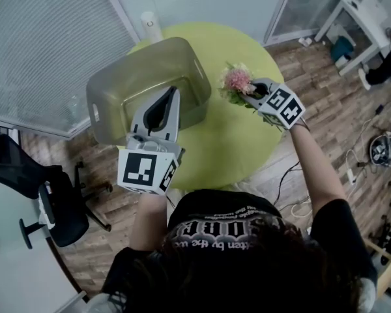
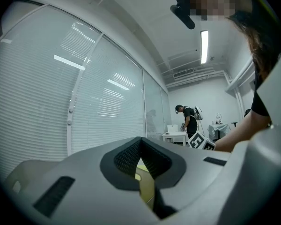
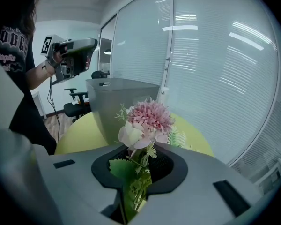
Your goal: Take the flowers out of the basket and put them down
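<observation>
A bunch of pink and cream flowers with green leaves stands up from my right gripper, which is shut on the stems. It hangs over the round yellow-green table, just right of the grey basket. In the right gripper view the flowers rise from between the jaws of the right gripper, with the basket behind them. My left gripper is over the basket's near side, its tips together and nothing held. The left gripper shows only a thin slit of table.
A white cylinder stands at the table's far edge. Blinds and glass walls run behind the table. A black office chair is on the left floor, cables on the right floor, and a white desk far right.
</observation>
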